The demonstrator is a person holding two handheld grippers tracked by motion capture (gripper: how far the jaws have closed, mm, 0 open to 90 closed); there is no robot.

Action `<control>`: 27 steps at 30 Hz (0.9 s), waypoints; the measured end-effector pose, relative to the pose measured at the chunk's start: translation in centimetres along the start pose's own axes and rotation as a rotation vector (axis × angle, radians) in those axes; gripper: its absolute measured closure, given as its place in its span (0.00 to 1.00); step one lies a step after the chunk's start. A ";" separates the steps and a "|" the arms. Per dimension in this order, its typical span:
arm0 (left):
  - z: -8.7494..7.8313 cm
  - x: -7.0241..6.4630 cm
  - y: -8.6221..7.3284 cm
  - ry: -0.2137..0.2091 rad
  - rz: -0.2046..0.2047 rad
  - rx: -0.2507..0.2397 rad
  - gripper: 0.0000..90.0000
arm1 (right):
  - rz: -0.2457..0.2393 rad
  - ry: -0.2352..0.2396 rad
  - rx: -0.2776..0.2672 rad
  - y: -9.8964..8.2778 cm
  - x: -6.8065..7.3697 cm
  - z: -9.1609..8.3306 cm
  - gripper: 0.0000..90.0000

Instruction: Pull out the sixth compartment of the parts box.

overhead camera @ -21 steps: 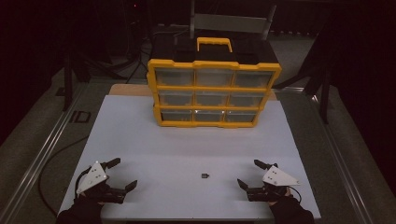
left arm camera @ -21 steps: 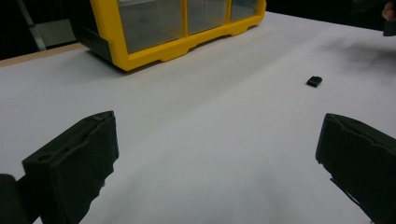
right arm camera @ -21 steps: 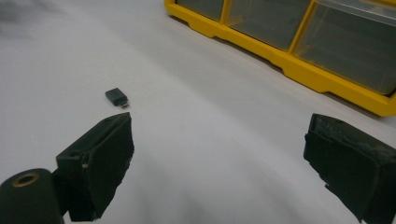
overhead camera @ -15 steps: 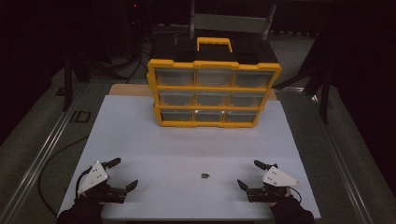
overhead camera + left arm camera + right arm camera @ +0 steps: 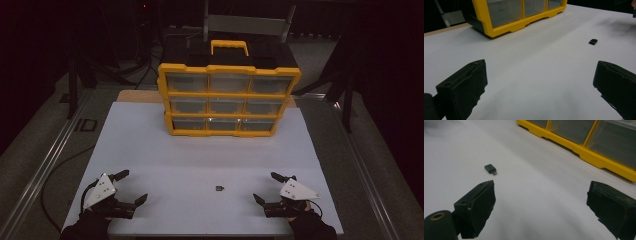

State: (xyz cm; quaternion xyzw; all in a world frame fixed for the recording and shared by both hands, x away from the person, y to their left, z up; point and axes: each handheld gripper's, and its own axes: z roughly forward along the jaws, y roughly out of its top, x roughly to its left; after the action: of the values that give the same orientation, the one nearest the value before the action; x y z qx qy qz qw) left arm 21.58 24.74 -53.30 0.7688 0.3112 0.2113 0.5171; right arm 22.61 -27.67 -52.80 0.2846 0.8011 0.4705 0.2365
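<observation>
The small black plastic USB dongle with a metal plug [image 5: 219,188] lies flat on the white tabletop sheet [image 5: 200,160], near the front edge, between the two grippers and apart from both. In the right gripper view the small black plastic USB dongle [image 5: 490,169] sits just beyond the left-hand jaw, its plug end pointing toward the camera.

The right gripper [image 5: 273,189] rests low over the sheet at the front right, jaws spread wide with nothing between them. The left gripper [image 5: 131,187] sits at the front left, likewise released and empty.

The yellow plastic drawer organiser with nine clear drawers and a carry handle [image 5: 227,97] stands upright at the far side of the sheet, well apart from the dongle.
</observation>
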 end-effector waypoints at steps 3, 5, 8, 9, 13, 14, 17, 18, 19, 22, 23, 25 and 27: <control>-0.1 -0.1 0.1 0.002 -0.006 -0.009 0.01 | 0.007 0.024 0.010 0.2 0.2 0.0 0.09; -0.1 0.0 0.1 -0.001 -0.009 -0.013 0.01 | -0.005 0.034 0.013 0.4 0.3 0.0 0.09; -0.1 0.0 0.1 -0.005 -0.009 -0.008 0.01 | -0.003 0.043 0.007 0.5 0.3 0.0 0.09; -0.1 0.0 0.1 -0.006 -0.010 -0.007 0.01 | -0.004 0.040 0.006 0.5 0.3 0.0 0.09; 0.0 0.0 0.1 -0.006 -0.011 -0.008 0.01 | -0.006 0.050 0.007 0.6 0.5 -0.1 0.09; 0.0 0.0 0.1 -0.008 -0.010 -0.007 0.01 | -0.009 0.052 0.006 0.6 0.5 -0.1 0.09; 0.0 0.0 0.0 -0.012 -0.011 -0.004 0.01 | -0.019 0.053 0.007 0.9 0.6 -0.2 0.09; 0.0 0.0 0.0 -0.011 -0.012 -0.003 0.01 | -0.028 0.049 0.014 1.0 0.7 -0.3 0.09; 0.0 0.0 0.0 -0.012 -0.013 -0.003 0.01 | -0.035 0.045 0.010 1.1 0.7 -0.3 0.09; 0.0 0.0 0.1 -0.012 -0.012 -0.005 0.01 | -0.042 0.050 0.003 1.6 0.8 -0.7 0.09; 0.0 0.0 0.0 -0.013 -0.013 -0.005 0.01 | -0.052 0.049 0.001 1.8 0.9 -0.8 0.09; 0.1 0.0 0.0 -0.011 -0.015 -0.005 0.01 | -0.067 0.045 -0.001 2.1 1.1 -0.9 0.09; 0.1 -0.1 0.0 -0.014 -0.017 -0.001 0.01 | -0.081 0.043 -0.008 2.3 1.1 -1.1 0.09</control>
State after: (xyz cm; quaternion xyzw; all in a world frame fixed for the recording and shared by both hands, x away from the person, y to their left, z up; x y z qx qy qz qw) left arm 21.58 24.62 -53.34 0.7674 0.3139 0.2017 0.5213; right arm 21.69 -26.65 -50.36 0.2411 0.8149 0.4697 0.2392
